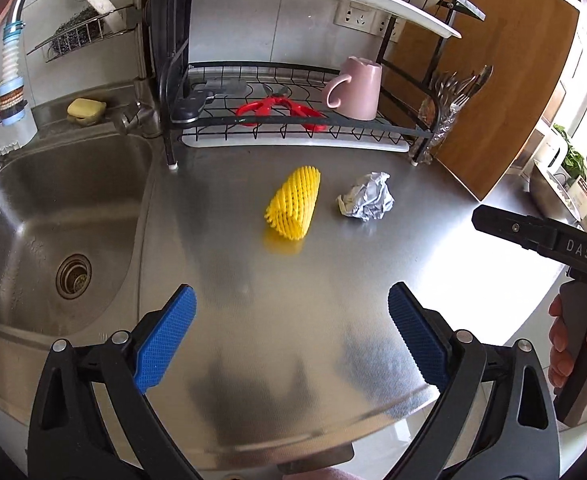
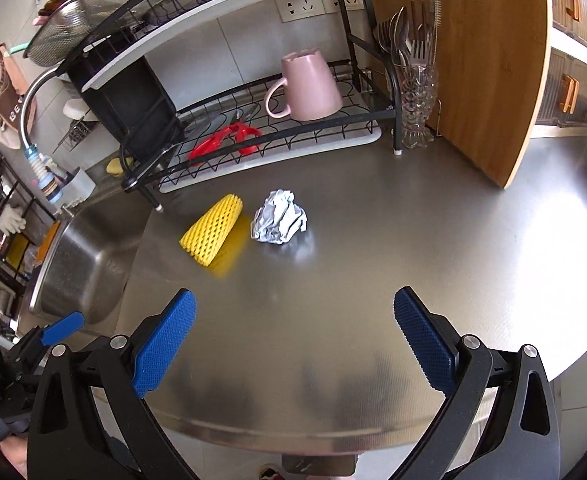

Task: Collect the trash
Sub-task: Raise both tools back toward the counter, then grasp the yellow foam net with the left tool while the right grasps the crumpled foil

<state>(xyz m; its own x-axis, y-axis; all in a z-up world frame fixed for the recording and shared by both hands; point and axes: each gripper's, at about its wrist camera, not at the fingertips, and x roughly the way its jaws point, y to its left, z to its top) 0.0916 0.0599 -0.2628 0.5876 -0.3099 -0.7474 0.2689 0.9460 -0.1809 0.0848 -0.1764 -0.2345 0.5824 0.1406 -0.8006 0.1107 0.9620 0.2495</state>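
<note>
A yellow foam fruit net (image 1: 293, 202) (image 2: 212, 231) lies on the steel counter, in front of the dish rack. Just to its right sits a crumpled ball of silver foil (image 1: 366, 201) (image 2: 279, 217). My left gripper (image 1: 291, 334) hangs open above the counter's near edge, well short of both pieces, nothing between its blue pads. My right gripper (image 2: 295, 336) is open too and equally far back, with an empty gap. In the left wrist view the right tool's black body (image 1: 549, 240) and the hand holding it show at the right edge. One blue pad of the left gripper (image 2: 63, 326) shows at the right wrist view's lower left.
A steel sink (image 1: 53, 232) lies left of the trash. Behind it stands a black dish rack (image 1: 293, 120) holding a pink mug (image 1: 355, 88), red scissors (image 1: 281, 112) and a cutlery holder (image 2: 415, 92). A wooden cutting board (image 2: 473, 60) leans at the right.
</note>
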